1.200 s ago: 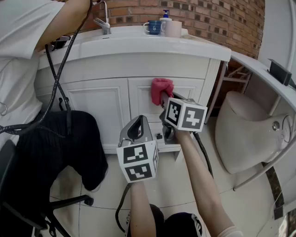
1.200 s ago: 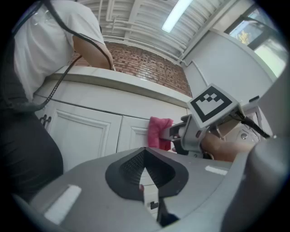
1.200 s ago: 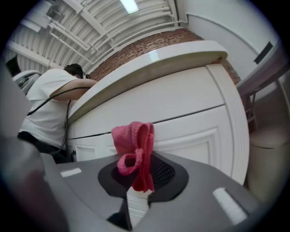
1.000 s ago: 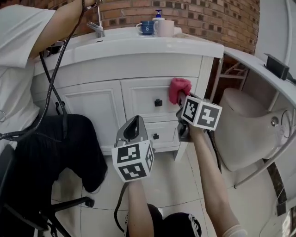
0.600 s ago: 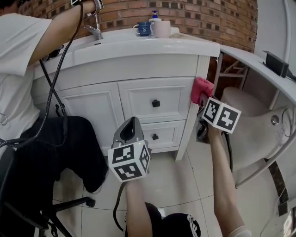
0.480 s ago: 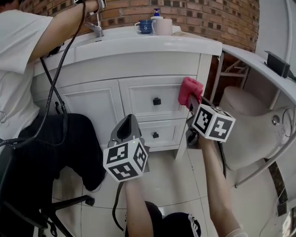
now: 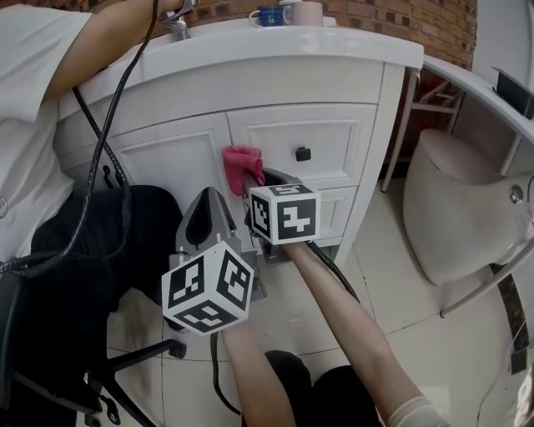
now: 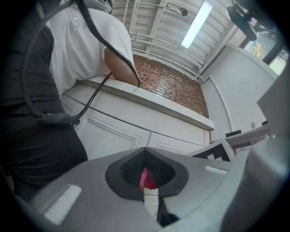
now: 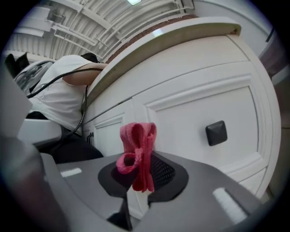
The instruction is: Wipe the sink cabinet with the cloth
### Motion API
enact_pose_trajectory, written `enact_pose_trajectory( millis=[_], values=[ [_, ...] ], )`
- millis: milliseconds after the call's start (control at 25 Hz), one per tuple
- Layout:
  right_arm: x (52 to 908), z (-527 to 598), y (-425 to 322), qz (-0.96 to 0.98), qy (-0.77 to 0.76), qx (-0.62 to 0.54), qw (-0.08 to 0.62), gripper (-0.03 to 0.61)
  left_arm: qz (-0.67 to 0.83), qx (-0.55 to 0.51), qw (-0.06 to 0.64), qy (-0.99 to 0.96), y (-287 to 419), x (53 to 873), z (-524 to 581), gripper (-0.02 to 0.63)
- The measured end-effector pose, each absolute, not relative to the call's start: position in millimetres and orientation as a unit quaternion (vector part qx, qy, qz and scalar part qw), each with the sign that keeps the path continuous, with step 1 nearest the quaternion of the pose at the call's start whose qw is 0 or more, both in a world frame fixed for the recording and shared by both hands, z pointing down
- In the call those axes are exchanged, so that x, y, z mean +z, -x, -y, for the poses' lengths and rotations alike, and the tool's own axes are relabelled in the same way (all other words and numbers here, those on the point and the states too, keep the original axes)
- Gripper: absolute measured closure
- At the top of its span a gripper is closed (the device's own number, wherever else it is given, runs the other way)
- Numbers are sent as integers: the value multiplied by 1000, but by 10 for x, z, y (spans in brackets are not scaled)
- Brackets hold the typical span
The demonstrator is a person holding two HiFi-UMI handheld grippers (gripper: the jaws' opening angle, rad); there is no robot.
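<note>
The white sink cabinet (image 7: 334, 83) fills the upper middle of the head view. A pink cloth (image 7: 242, 167) is bunched against the cabinet front, left of the drawer's black knob (image 7: 303, 153). My right gripper (image 7: 253, 185) is shut on the cloth. In the right gripper view the folded cloth (image 9: 138, 149) stands up from the right gripper (image 9: 140, 183), with the knob (image 9: 216, 132) to its right. My left gripper (image 7: 207, 207) hangs lower left, apart from the cabinet, jaws together and holding nothing. In the left gripper view a pink sliver shows beyond the left gripper (image 8: 147, 183).
A person in a white shirt and black trousers (image 7: 92, 250) sits at the left, reaching up to the faucet (image 7: 175, 21), with a black cable (image 7: 104, 142) hanging down. A chair base (image 7: 142, 359) stands at the lower left. A toilet (image 7: 467, 200) is at the right. Cups (image 7: 271, 14) stand on the counter.
My right gripper has carried the cloth from the cabinet's right corner leftward across the drawer, past the knob. The left gripper stayed low. The head view has moved closer.
</note>
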State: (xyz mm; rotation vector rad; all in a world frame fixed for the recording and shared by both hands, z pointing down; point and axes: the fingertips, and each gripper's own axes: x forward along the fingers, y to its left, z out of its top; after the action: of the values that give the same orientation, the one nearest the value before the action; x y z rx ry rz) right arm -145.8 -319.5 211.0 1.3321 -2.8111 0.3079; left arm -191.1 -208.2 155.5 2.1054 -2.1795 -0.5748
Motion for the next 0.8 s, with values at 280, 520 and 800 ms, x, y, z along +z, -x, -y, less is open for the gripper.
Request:
enact_pose_trajectory(
  millis=[280, 520, 800],
  values=[
    [2042, 3371, 536, 854, -507, 112, -29, 524, 690, -147, 16, -708, 1604, 1600, 2216, 598],
    [2044, 3519, -333, 815, -570, 105, -17, 525, 672, -106, 0, -733, 1154, 1680, 2422, 598],
    [2114, 3704, -1389, 758, -642, 115, -10, 525, 645, -66, -2, -762, 673, 1843, 2568, 598]
  ],
)
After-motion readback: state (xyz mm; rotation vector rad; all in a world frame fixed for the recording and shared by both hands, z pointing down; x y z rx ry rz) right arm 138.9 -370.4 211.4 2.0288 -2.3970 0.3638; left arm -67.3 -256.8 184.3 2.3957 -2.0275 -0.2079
